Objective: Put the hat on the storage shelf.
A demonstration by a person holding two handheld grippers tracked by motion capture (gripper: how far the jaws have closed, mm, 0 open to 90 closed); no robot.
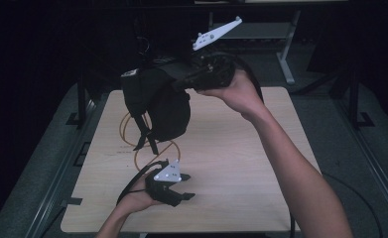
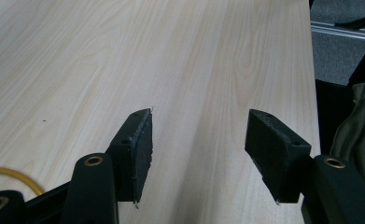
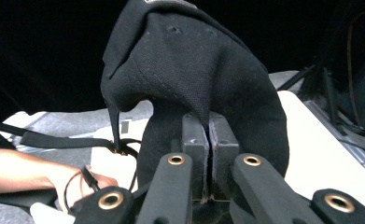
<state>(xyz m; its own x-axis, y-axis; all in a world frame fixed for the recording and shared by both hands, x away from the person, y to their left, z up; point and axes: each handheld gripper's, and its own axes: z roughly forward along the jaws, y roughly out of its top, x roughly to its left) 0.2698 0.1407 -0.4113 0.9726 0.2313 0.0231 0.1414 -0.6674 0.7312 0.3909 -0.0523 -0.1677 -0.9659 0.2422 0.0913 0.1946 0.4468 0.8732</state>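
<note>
right gripper (image 3: 209,140) fingers pinch black bag (image 1: 157,101) fabric aloft | left gripper (image 1: 177,194) half-open, empty, above counter (image 1: 241,163) | keep pinch firm, lift till dangling straps (image 1: 143,134) clear

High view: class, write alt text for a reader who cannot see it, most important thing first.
The right claw is shut on a black fabric bag with dangling straps, holding it above the pale wooden table. The left claw rests open low near the table's front edge, beside a looped yellow cable.
</note>
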